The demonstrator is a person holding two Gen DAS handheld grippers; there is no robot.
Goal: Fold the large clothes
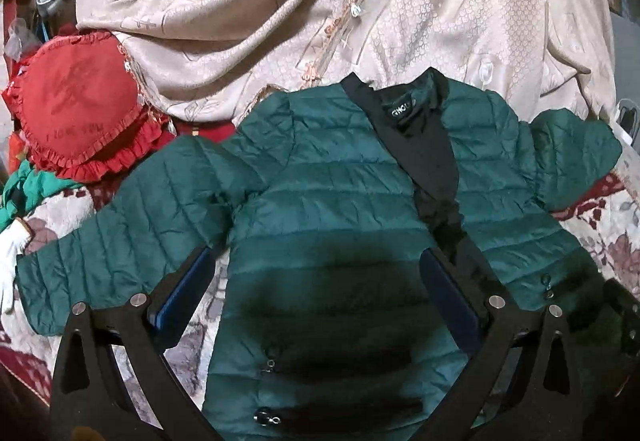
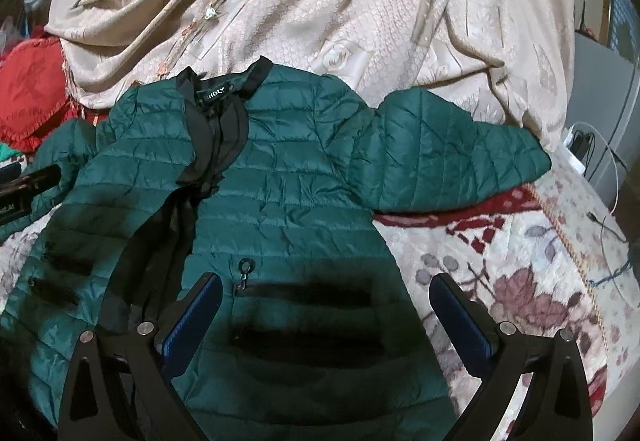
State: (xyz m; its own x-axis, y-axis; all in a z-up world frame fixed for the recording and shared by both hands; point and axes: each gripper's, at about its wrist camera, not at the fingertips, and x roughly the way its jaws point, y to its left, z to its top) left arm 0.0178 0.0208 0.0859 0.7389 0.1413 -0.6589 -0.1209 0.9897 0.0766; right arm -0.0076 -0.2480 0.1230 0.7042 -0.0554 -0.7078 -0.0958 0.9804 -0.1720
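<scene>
- We find the green quilted jacket (image 1: 332, 201) lying front-up and spread flat on the floral bedspread (image 2: 520, 281), collar away from us, with the beige curtain fabric (image 1: 280, 1) heaped behind it.
- Both sleeves are out to the sides; the one on the right (image 2: 448, 149) lies well clear of the body panel.
- The left gripper (image 1: 320, 293) hovers over the lower left front with its jaws wide apart and nothing between them.
- The right gripper (image 2: 326, 313) hangs over the right hem near the pocket zip (image 2: 244, 273), jaws likewise wide, gripping nothing.
- In our judgement the first fold has not begun.
- We recommend taking one sleeve at the cuff and shoulder seam, pinching only the upper layer, and laying it across the chest.
- The front placket (image 1: 436, 177) sits rucked; we would flatten it first, as the slippery padded shell may slide or spring back.
- The red frilled cushion (image 1: 80, 109) lies near the left sleeve and may snag.
</scene>
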